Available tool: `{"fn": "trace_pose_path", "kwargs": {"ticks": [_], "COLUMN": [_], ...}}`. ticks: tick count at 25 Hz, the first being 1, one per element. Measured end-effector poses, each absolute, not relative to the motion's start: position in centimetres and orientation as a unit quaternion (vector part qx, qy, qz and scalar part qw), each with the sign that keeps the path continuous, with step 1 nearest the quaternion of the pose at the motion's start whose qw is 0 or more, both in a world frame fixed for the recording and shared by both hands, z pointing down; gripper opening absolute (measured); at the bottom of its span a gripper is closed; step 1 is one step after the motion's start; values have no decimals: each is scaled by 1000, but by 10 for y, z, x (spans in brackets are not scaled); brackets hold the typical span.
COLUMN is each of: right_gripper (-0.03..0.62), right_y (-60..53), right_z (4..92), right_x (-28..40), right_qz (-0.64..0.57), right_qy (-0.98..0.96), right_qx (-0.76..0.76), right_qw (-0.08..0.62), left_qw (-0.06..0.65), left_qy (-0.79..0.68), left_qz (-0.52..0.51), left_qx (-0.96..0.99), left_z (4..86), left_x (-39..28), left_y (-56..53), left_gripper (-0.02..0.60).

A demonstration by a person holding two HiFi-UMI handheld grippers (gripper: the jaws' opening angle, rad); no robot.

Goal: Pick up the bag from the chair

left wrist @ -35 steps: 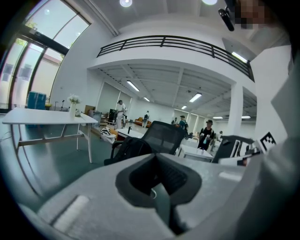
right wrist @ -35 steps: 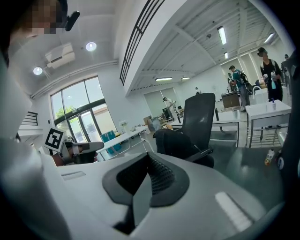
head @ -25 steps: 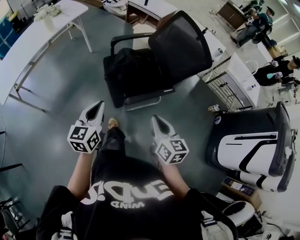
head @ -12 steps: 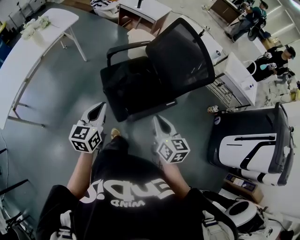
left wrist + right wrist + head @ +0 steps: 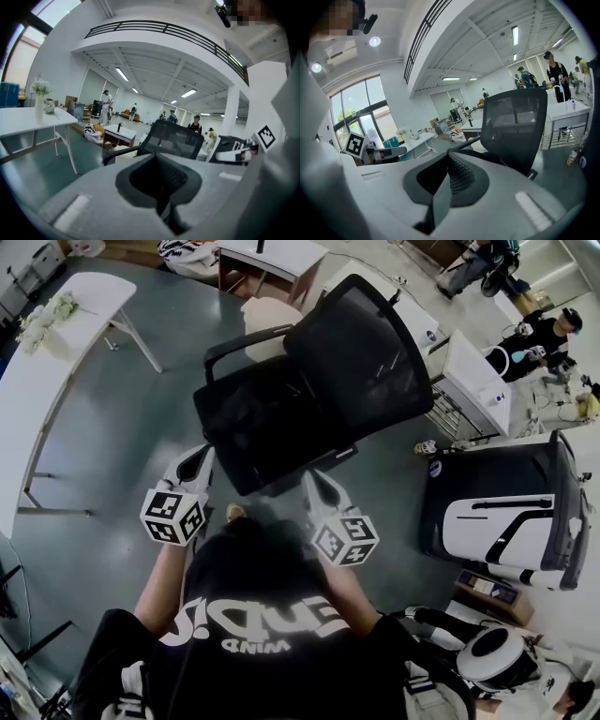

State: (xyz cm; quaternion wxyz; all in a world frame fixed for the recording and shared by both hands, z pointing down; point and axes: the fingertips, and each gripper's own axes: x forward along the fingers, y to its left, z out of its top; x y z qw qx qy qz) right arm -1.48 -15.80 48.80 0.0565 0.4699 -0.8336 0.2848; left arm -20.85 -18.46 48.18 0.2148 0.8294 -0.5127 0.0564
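Observation:
A black bag lies slumped on the seat of a black mesh-backed office chair in the head view. My left gripper is held just short of the seat's front left corner, jaws shut and empty. My right gripper hangs at the seat's front edge, also shut with nothing in it. Neither touches the bag. In the left gripper view, the chair's back rises beyond my closed left gripper. The right gripper view has the chair's back close behind my closed right gripper.
A white folding table stands to the left. To the right sits a large black-and-white case. Behind the chair are a white desk and a white table on a metal frame. Several people are at the far right.
The chair with the bag has drawn closer to me and both grippers now sit at the seat's front edge. Both grippers stay shut.

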Motion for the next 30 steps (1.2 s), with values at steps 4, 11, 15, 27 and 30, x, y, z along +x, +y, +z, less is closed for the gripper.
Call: {"fn": "trace_pose_path", "kwargs": {"ticks": [4, 11, 15, 27, 30], "right_gripper": [3, 3, 3, 3, 3], "right_y": [-177, -211, -231, -261, -265], "right_z": [492, 498, 494, 491, 491], "right_x": [-7, -4, -3, 2, 3], "right_qz": [291, 292, 288, 288, 288], "right_qy": [-823, -826, -831, -837, -838], "right_qx": [484, 478, 473, 463, 461], "right_qw": [58, 57, 51, 48, 47], "left_qw": [224, 228, 223, 247, 252], "left_qy": [-506, -510, -512, -505, -502], "left_qz": [63, 65, 64, 67, 78], "left_qx": [830, 827, 827, 824, 824], "left_z": [489, 495, 495, 509, 521], "left_x": [-206, -201, -197, -185, -180], "left_y": [-205, -230, -243, -273, -278], "left_gripper": [2, 2, 2, 292, 352]}}
